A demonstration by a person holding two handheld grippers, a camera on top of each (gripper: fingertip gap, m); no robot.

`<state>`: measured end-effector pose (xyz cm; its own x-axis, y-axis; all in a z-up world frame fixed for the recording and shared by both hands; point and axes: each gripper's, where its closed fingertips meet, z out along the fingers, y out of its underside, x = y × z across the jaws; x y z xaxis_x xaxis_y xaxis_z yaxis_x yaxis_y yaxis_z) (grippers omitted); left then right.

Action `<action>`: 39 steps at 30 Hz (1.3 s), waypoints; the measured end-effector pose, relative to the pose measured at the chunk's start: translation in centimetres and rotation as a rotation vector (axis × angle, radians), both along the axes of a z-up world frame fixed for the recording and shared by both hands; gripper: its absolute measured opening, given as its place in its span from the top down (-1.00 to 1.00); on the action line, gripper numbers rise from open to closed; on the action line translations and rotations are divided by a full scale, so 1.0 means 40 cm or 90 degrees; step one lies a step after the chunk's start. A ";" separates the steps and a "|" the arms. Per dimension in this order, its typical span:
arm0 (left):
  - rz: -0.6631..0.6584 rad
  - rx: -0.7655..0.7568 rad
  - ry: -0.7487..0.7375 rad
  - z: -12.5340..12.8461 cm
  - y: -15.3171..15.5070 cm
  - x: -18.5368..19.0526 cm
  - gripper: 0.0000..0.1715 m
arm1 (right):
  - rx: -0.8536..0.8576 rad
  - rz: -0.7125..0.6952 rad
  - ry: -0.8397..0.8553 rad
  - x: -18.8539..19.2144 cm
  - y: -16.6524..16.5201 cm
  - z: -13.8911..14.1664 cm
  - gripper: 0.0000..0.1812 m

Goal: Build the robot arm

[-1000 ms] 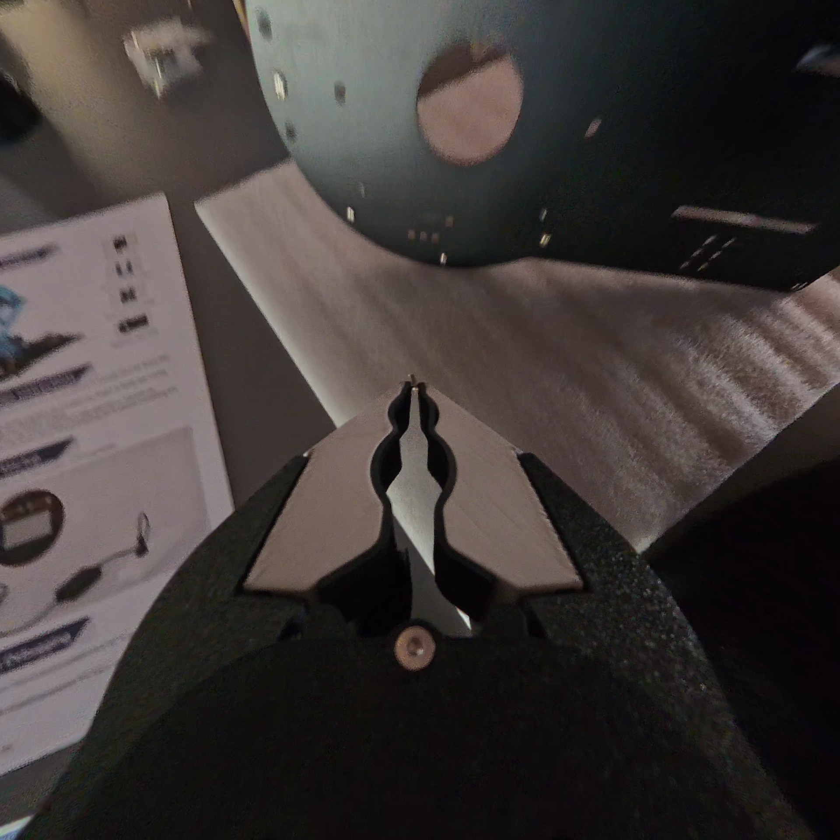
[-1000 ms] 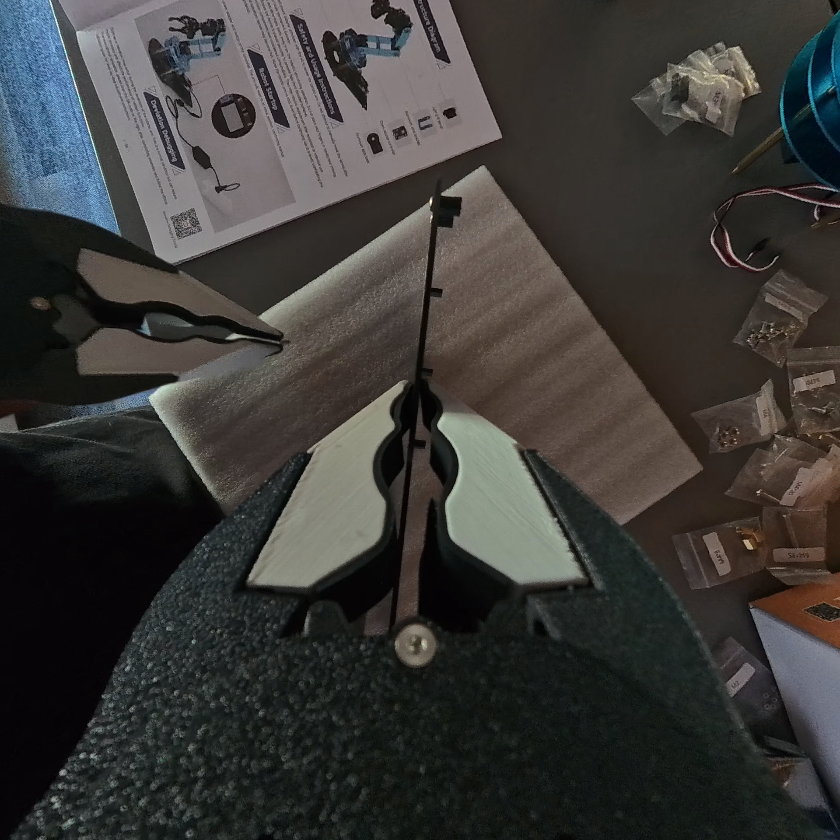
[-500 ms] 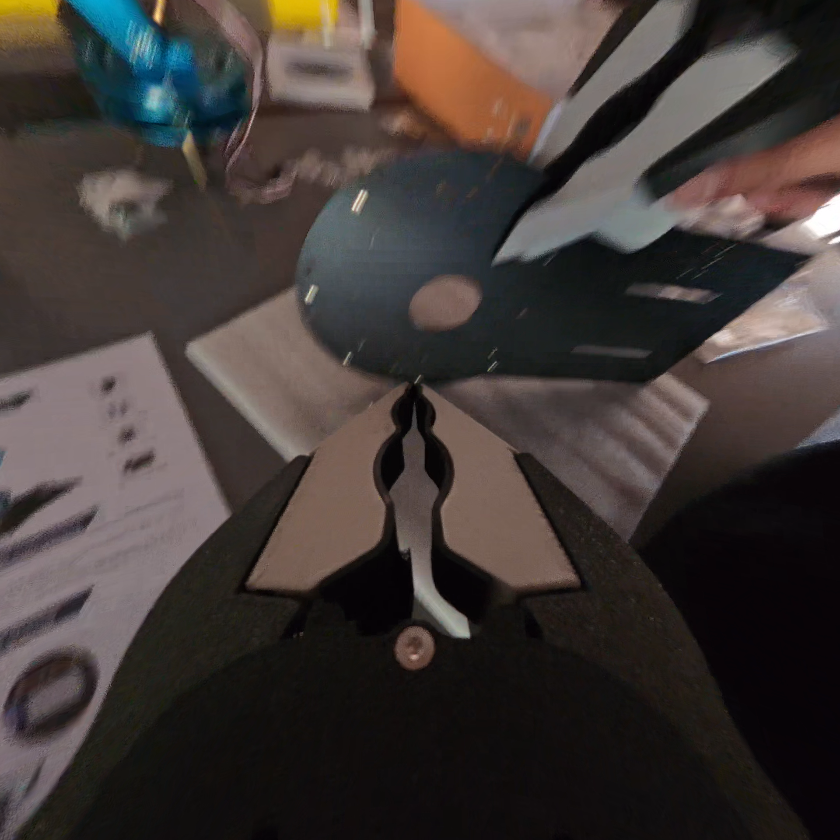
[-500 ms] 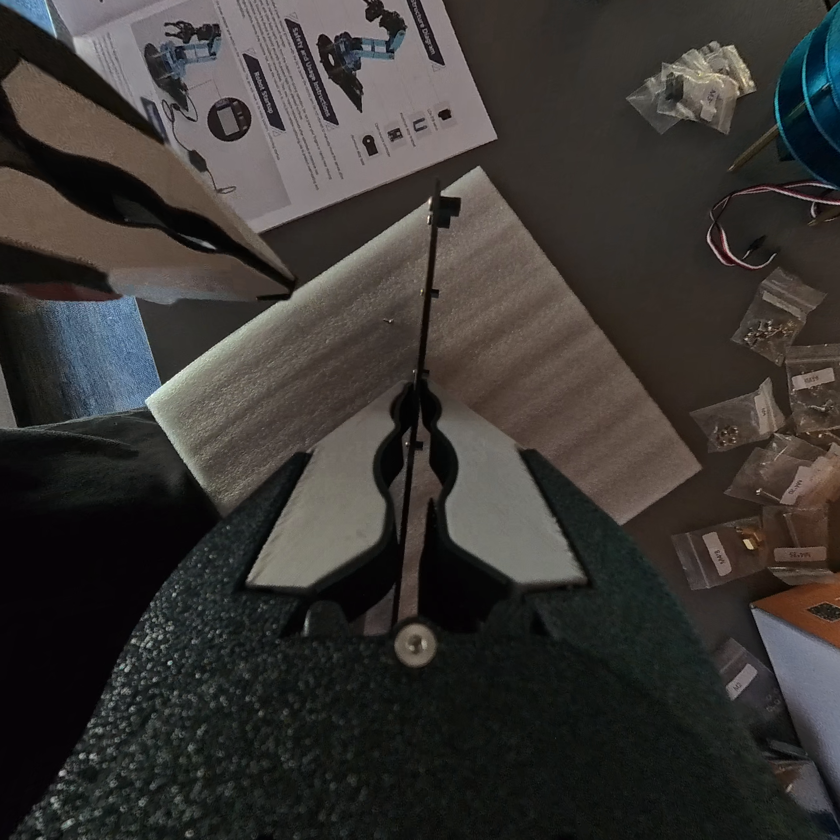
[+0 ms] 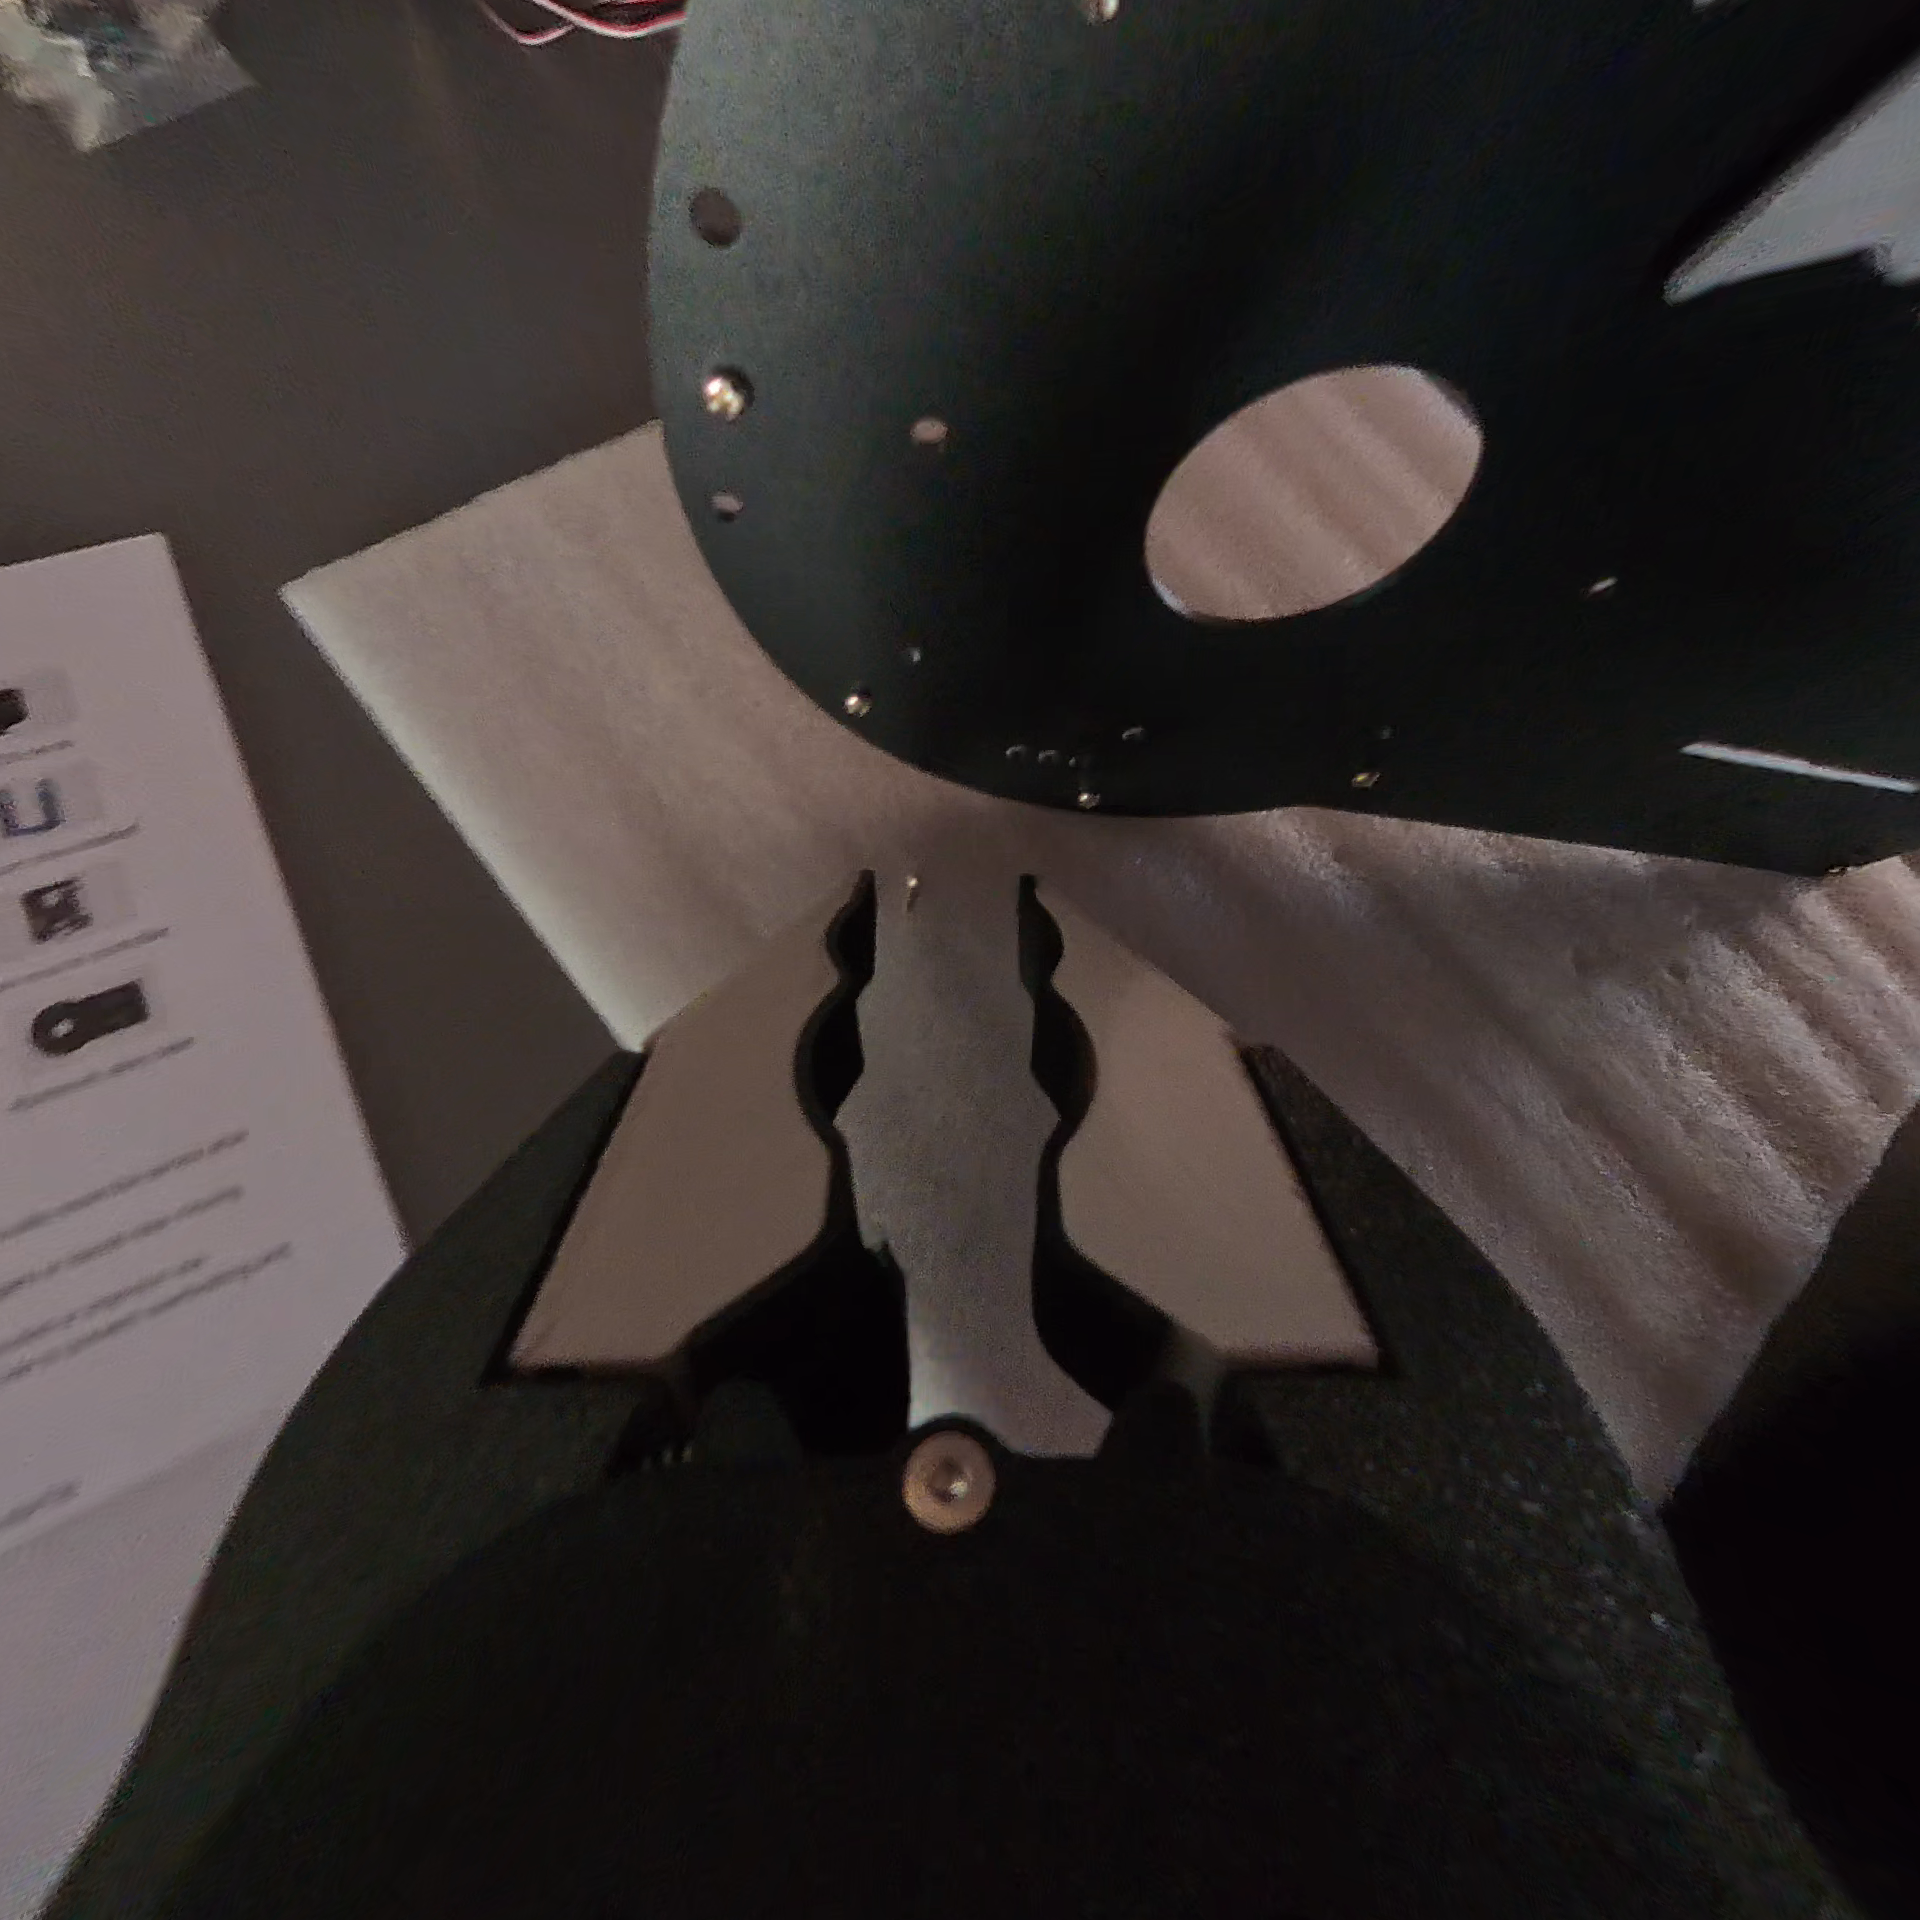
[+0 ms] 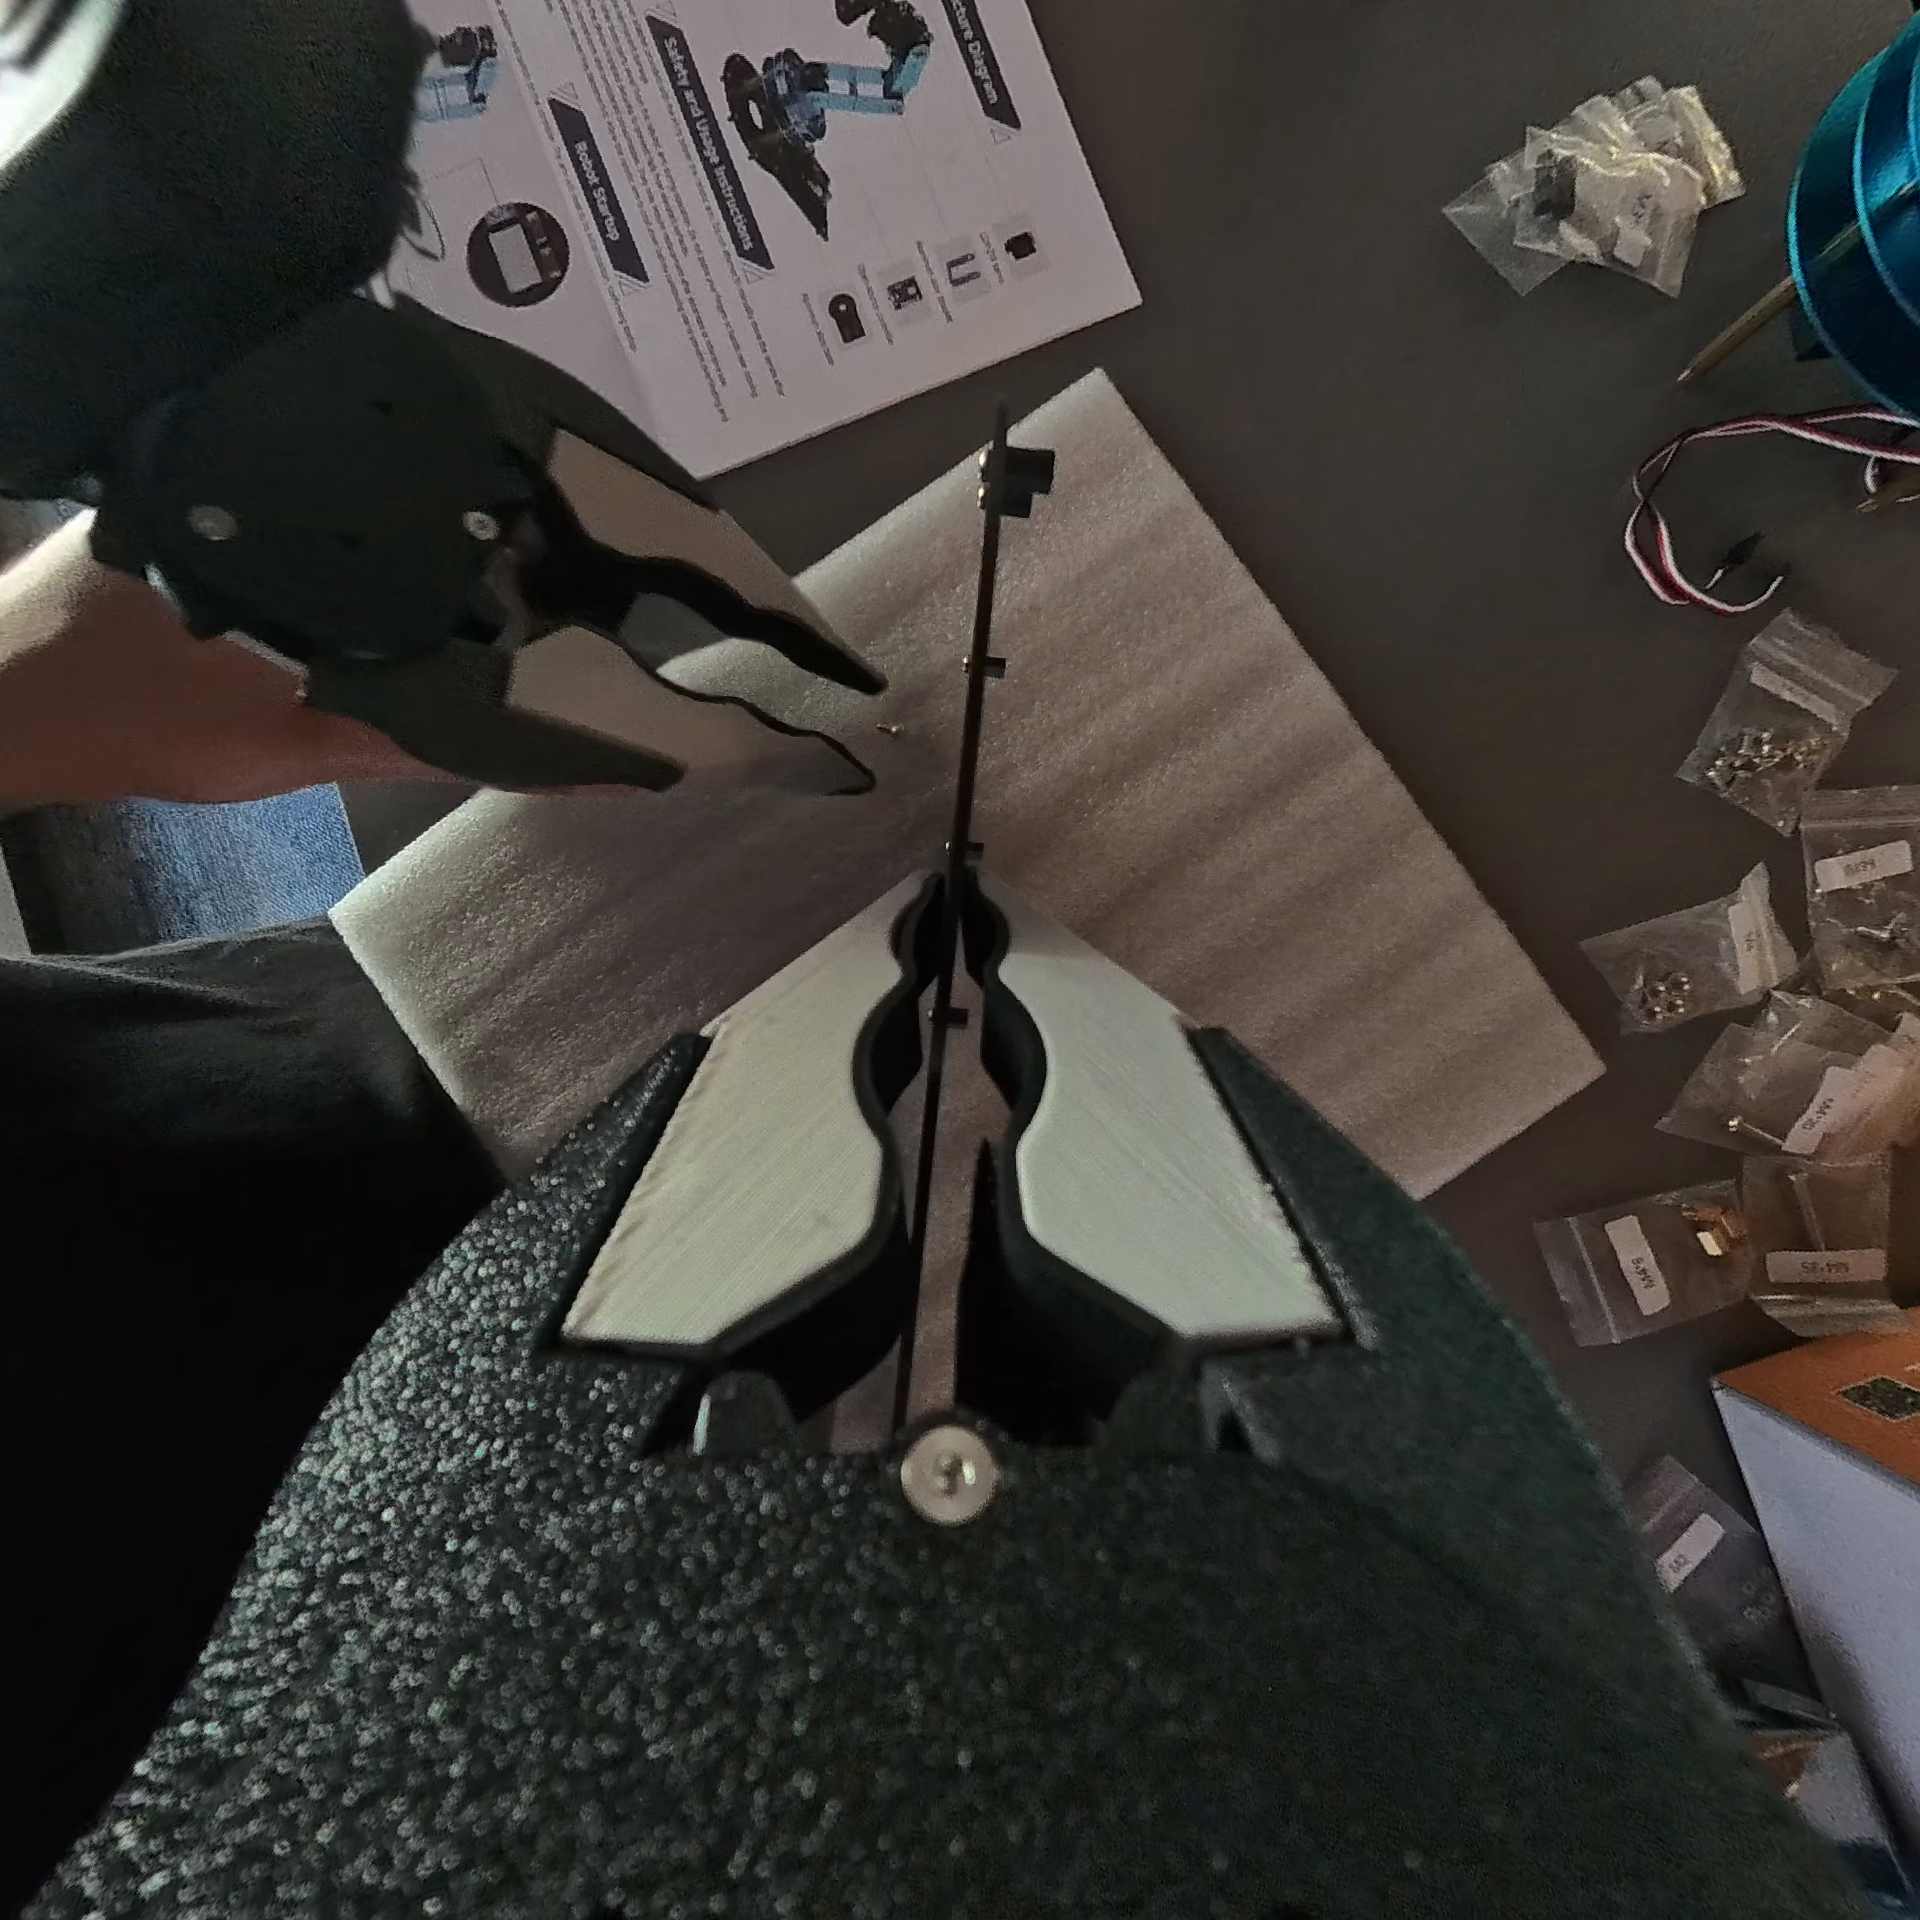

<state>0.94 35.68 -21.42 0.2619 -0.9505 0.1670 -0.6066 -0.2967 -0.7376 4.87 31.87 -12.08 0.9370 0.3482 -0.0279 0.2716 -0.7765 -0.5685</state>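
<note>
My right gripper (image 6: 954,894) is shut on a thin black plate (image 6: 977,665), held on edge above a white foam sheet (image 6: 1195,790). In the left wrist view the plate (image 5: 1039,364) shows its broad face, with a large round hole and several small holes. My left gripper (image 5: 943,883) is open just above the foam sheet (image 5: 1351,1039), close beside the plate. A tiny screw (image 5: 912,890) lies on the foam between its fingertips. The left gripper also shows in the right wrist view (image 6: 871,727), open, with the screw (image 6: 886,728) at its tips.
A printed instruction sheet (image 6: 810,208) lies beyond the foam on the dark table (image 6: 1351,364). Several small bags of hardware (image 6: 1766,935) lie at the right, with a blue metal part (image 6: 1860,208), a red-white-black wire (image 6: 1714,520) and an orange-topped box (image 6: 1829,1455). A person's forearm (image 6: 156,727) is at left. There is about 11 centimeters between the tips of the two grippers.
My left gripper has opened and come down to the foam beside the plate, with a small screw now between its tips. My right gripper holds the plate still.
</note>
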 end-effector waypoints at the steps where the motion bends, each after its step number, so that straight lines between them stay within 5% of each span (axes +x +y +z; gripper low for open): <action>1: -0.012 -0.015 -0.006 -0.005 -0.004 0.010 0.69 | 0.000 -0.002 0.003 -0.001 0.000 0.000 0.97; 6: -0.048 -0.110 -0.050 -0.006 -0.025 0.013 0.63 | 0.002 -0.001 0.003 -0.004 0.000 0.000 0.97; 13: -0.125 -0.055 -0.024 0.007 -0.081 -0.045 0.76 | 0.003 0.002 0.008 -0.010 -0.001 -0.001 0.97; 18: -0.099 -0.037 -0.013 0.007 -0.063 -0.011 0.53 | 0.002 0.003 0.008 -0.010 -0.001 -0.002 0.97; 23: -0.144 -0.025 -0.009 -0.007 -0.091 0.028 0.51 | 0.002 0.009 0.009 -0.017 -0.003 -0.002 0.96; 28: -0.168 -0.030 0.016 -0.013 -0.115 0.006 0.66 | 0.001 0.010 0.011 -0.020 -0.004 -0.003 0.96; 39: 0.053 0.023 -0.022 0.024 -0.042 -0.038 0.67 | -0.001 0.007 0.007 -0.012 -0.001 -0.004 0.96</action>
<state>-0.59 34.02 -20.44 0.3342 -0.9315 0.1436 -0.5547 -0.3176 -0.7690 4.37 31.83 -12.25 0.9330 0.3578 -0.0382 0.2737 -0.7745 -0.5703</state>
